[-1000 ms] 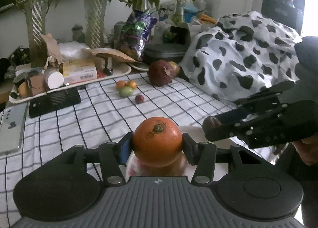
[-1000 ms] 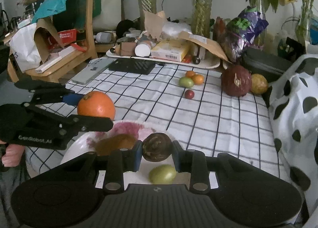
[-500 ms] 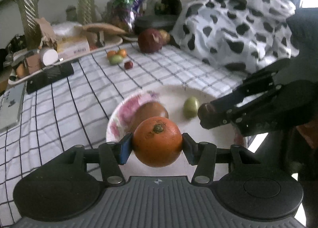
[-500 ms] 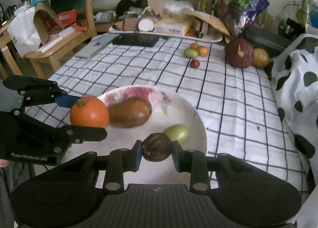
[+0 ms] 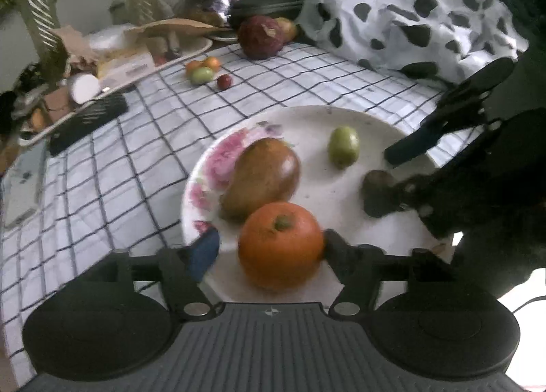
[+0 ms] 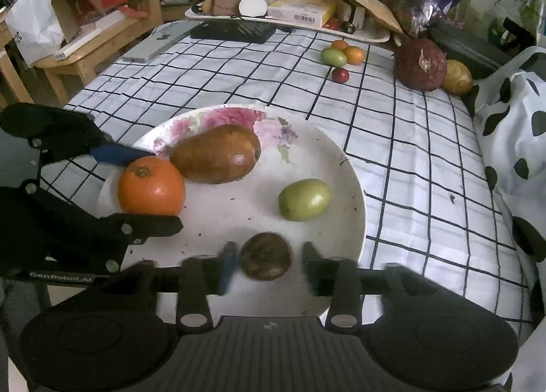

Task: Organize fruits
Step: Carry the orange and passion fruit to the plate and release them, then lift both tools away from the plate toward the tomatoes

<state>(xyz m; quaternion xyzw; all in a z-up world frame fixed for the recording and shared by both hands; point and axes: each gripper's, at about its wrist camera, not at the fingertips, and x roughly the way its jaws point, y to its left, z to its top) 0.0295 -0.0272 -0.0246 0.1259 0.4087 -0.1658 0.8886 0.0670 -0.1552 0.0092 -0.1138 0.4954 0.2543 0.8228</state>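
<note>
A white floral plate [image 5: 341, 119] [image 6: 348, 180] lies on the checked cloth. On it lie a brown mango [image 5: 262, 177] [image 6: 215, 153], a green fruit [image 5: 343, 146] [image 6: 303, 199], an orange [image 5: 281, 245] [image 6: 152, 187] and a small dark brown fruit [image 5: 377, 192] [image 6: 266, 255]. My left gripper [image 5: 268, 248] [image 6: 143, 187] is open, with the orange resting on the plate between its fingers. My right gripper [image 6: 268, 260] [image 5: 399, 177] is open around the dark fruit, which sits on the plate.
Small orange, green and red fruits [image 6: 341, 57] lie farther back on the cloth, near a big dark red fruit [image 6: 419, 64] and a yellow one [image 6: 457, 77]. A cluttered tray [image 6: 290, 16], keyboard [image 6: 232, 30] and cow-print fabric [image 6: 512, 125] border the table.
Both grippers have come down over the plate and opened. The orange and the dark brown fruit are let go and now rest on the plate.
</note>
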